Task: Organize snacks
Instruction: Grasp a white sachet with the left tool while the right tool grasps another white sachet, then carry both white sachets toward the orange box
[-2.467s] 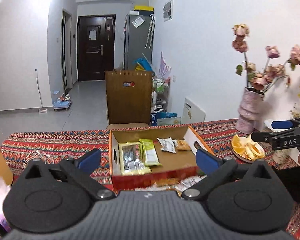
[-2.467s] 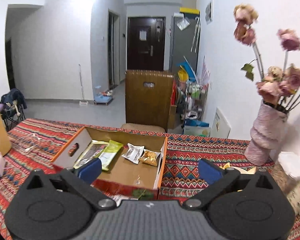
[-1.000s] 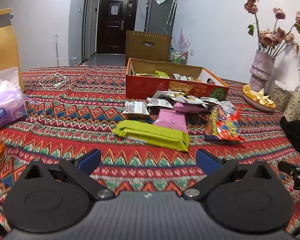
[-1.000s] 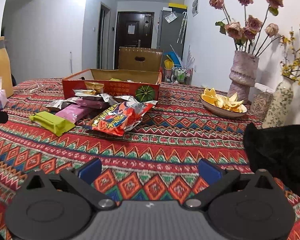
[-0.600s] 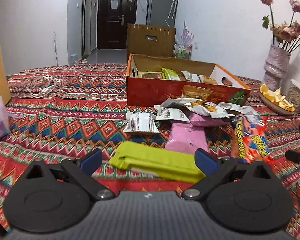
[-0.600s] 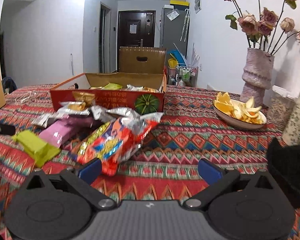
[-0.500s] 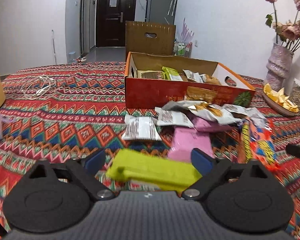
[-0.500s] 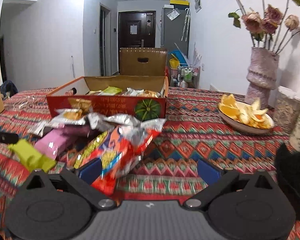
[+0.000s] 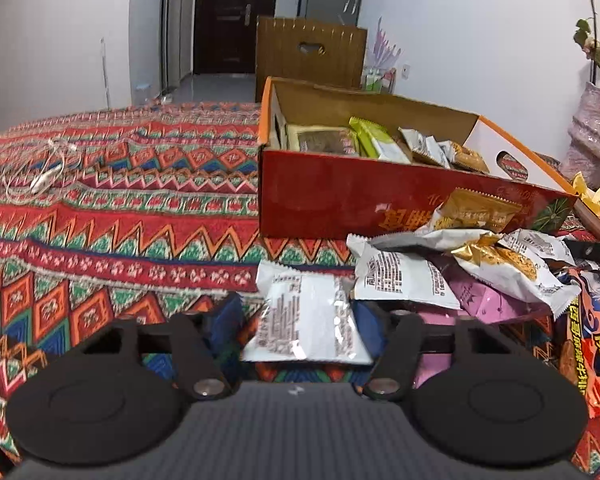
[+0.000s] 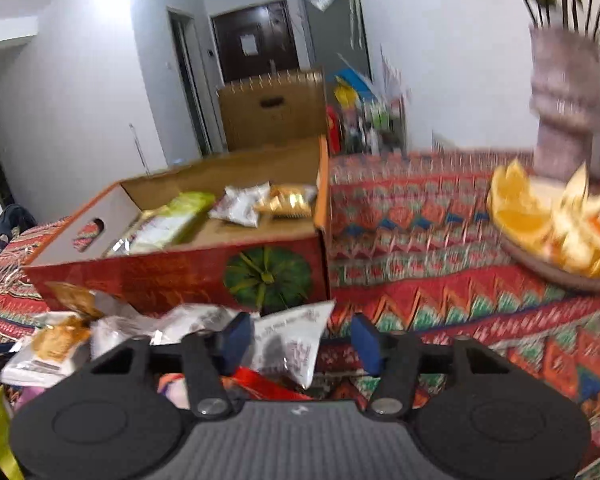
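A red cardboard box (image 9: 340,200) (image 10: 180,272) holds several snack packets. Loose packets are piled on the patterned cloth in front of it. Low over the cloth, my left gripper (image 9: 297,324) has its jaws closing around a flat white packet (image 9: 306,320), with a gap still showing at the left pad. My right gripper (image 10: 302,340) is at the pile's right end. Its jaws are closing around another white packet (image 10: 292,344), which lies nearer the left pad and clear of the right one. A red-orange bag (image 9: 592,344) lies to the right of the pile.
A plate of orange peels (image 10: 556,232) and a pink vase (image 10: 564,112) stand right of the box. A white cable (image 9: 36,176) lies on the cloth at the far left. A wooden chair back (image 9: 312,52) rises behind the table.
Both grippers have moved forward and down into the pile and their jaws have narrowed. The left passed over the green packet. The right passed the red-orange bag and rolled slightly.
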The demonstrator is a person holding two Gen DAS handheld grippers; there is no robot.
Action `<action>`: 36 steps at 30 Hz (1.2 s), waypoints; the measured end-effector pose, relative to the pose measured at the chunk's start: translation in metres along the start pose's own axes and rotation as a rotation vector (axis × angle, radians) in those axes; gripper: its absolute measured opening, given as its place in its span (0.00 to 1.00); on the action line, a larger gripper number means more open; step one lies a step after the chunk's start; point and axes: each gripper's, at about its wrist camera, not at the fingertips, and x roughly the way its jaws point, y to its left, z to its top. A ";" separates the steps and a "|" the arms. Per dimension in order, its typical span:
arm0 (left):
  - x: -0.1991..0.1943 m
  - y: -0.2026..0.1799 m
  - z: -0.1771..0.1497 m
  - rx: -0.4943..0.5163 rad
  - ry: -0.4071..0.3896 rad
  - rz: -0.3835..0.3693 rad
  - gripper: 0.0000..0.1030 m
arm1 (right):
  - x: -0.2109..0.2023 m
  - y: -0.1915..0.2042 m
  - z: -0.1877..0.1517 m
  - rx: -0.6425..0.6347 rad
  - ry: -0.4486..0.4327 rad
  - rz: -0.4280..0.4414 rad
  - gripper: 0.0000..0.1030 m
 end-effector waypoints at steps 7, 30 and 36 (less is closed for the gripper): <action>-0.002 -0.001 -0.001 0.014 -0.014 0.001 0.40 | 0.006 -0.004 -0.007 0.015 0.016 0.053 0.25; -0.191 -0.045 -0.055 -0.015 -0.190 -0.096 0.40 | -0.200 0.046 -0.074 -0.093 -0.237 -0.038 0.10; -0.214 -0.061 -0.084 -0.019 -0.163 -0.129 0.40 | -0.244 0.062 -0.108 -0.125 -0.225 0.023 0.10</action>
